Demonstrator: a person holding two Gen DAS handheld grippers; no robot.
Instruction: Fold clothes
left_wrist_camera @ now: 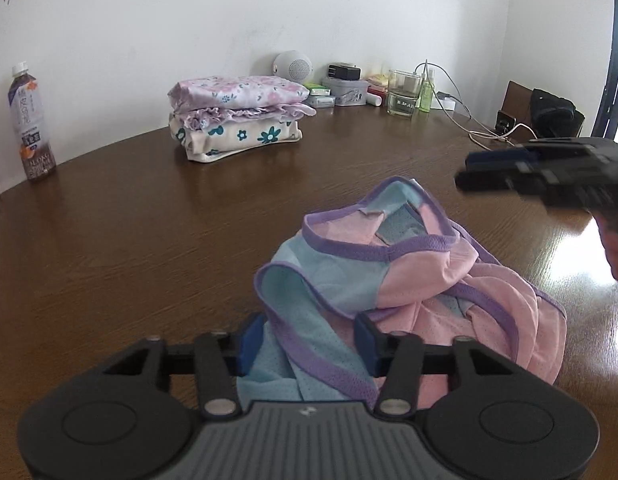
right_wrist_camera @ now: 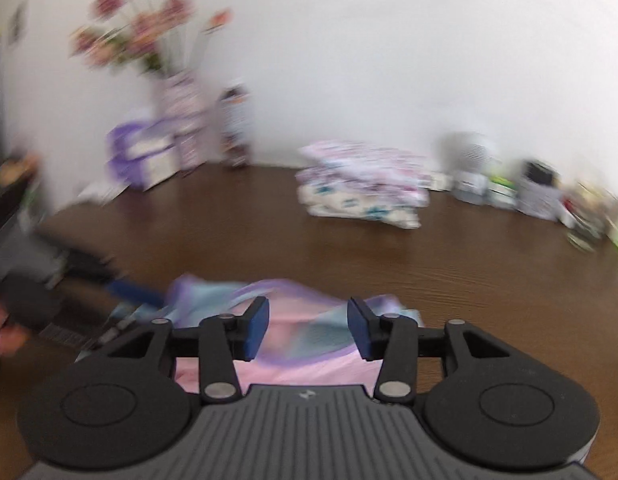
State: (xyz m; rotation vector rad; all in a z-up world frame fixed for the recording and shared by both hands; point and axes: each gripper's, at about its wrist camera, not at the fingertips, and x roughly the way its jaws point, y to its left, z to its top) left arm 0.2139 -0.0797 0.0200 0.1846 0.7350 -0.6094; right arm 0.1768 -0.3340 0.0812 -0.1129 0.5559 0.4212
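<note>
Table (left_wrist_camera: 149,216), dark wood, fills most of both my feeds. Crumpled on it near the front edge is the garment (left_wrist_camera: 389,280): pink and light blue mesh, purple trim, not folded yet, lying in a loose heap.

Stack of folded clothes (left_wrist_camera: 237,116) sits well back near the wall, floral prints, three layers as far as I can see. Clutter beyond it along the wall: round white speaker (left_wrist_camera: 293,65), glass container (left_wrist_camera: 403,92), small boxes. Tea bottle (left_wrist_camera: 29,124) upright at far left, well apart from everything.

Left gripper (left_wrist_camera: 307,344): fingers spread wide, a blue-and-purple strip of the garment runs between the pads, but I see no clamping on it.

Right gripper (right_wrist_camera: 307,328): my right feed is motion-blurred; fingers part-open, garment below and ahead of them, nothing pinched. From the left feed it hangs above the table to the right of the garment, apart from it.
</note>
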